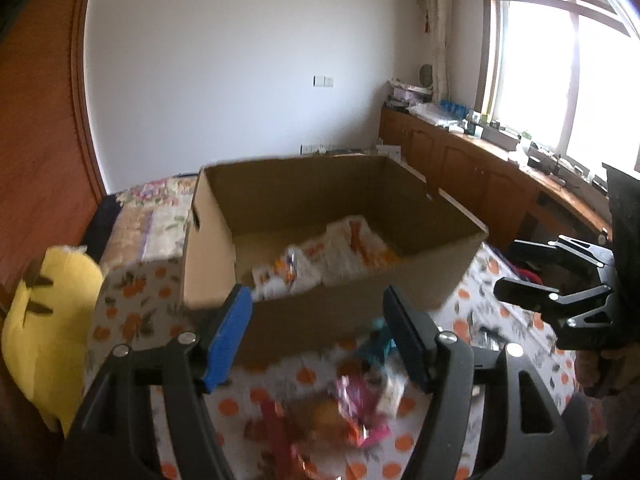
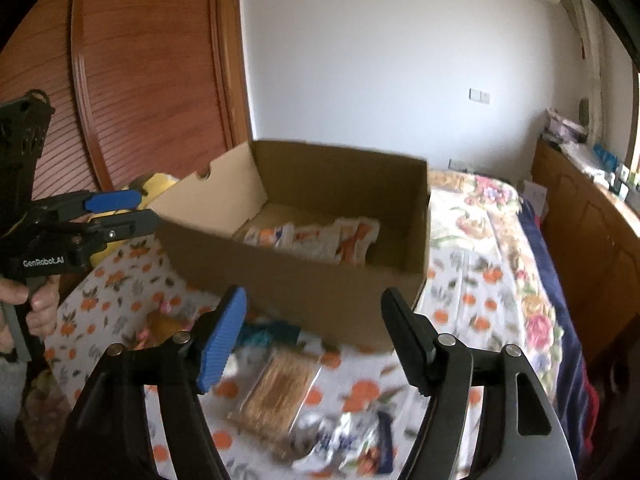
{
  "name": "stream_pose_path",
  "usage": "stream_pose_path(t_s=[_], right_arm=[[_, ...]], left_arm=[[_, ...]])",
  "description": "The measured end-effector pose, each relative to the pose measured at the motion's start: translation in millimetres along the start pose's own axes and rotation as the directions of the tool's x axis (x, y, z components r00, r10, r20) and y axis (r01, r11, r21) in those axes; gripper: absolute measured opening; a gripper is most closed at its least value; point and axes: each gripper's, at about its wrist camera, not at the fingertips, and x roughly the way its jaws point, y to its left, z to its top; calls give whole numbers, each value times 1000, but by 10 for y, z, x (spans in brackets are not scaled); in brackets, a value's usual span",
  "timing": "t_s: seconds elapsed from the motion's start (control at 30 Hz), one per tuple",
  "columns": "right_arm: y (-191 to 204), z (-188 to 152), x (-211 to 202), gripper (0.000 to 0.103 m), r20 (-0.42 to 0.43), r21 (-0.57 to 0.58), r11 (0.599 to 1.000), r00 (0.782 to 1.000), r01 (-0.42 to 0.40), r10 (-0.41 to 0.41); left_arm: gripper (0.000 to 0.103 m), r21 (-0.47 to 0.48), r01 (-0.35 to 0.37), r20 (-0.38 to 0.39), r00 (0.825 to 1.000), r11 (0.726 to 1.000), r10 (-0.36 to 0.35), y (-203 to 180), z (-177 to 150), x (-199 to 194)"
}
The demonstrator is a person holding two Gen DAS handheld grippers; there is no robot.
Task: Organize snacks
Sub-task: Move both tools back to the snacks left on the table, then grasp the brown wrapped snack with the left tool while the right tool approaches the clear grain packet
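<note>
Jaws gape empty; snacks (image 2: 280,392) lie beneath, untouched.

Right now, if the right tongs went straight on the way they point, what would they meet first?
Probably the near wall of the cardboard box, which fills the gap between the open, empty right tongs. Depth is unclear, and the teal packet lies just below that line.

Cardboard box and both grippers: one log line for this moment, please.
left hand-held gripper: open, empty | right hand-held gripper: open, empty | cardboard box: white-orange packets inside | loose snacks: on cloth
</note>
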Motion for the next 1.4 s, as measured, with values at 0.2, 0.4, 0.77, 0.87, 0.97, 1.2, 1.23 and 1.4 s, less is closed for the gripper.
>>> stream_pose_path(t_s=[0.2, 0.4, 0.77, 0.87, 0.97, 1.2, 1.23, 1.4], right_arm=[[55, -428, -66, 74, 7, 52, 999, 1000, 5, -5], [-11, -797, 38, 75, -28, 91, 995, 999, 49, -46], [-176, -1081, 93, 75, -54, 93, 990, 993, 111, -106], [-239, -1107, 95, 75, -58, 117, 989, 995, 91, -84], [-248, -1105, 117, 75, -61, 122, 989, 995, 86, -79], [-253, -1132, 123, 75, -63, 132, 989, 996, 68, -60], [-253, -1130, 131, 75, -63, 132, 989, 996, 67, -59], [-226, -1138, 127, 75, -58, 119, 991, 997, 60, -53]], left_arm=[[69, -29, -17, -51, 999, 999, 15, 46, -509, -87], [69, -81, -37, -92, 995, 996, 29, 63, -887, -114], [68, -131, -118, -151, 984, 984, 98, 75, -1226, -29], [68, -193, -123, -156, 983, 974, 93, 161, -1279, -44], [68, -226, -118, -186, 980, 967, 76, 202, -1336, 0], [65, -223, -124, -214, 974, 967, 76, 144, -1360, 87], [65, -213, -128, -219, 972, 969, 80, 119, -1363, 111], [59, -179, -134, -228, 969, 975, 92, 38, -1365, 180]])
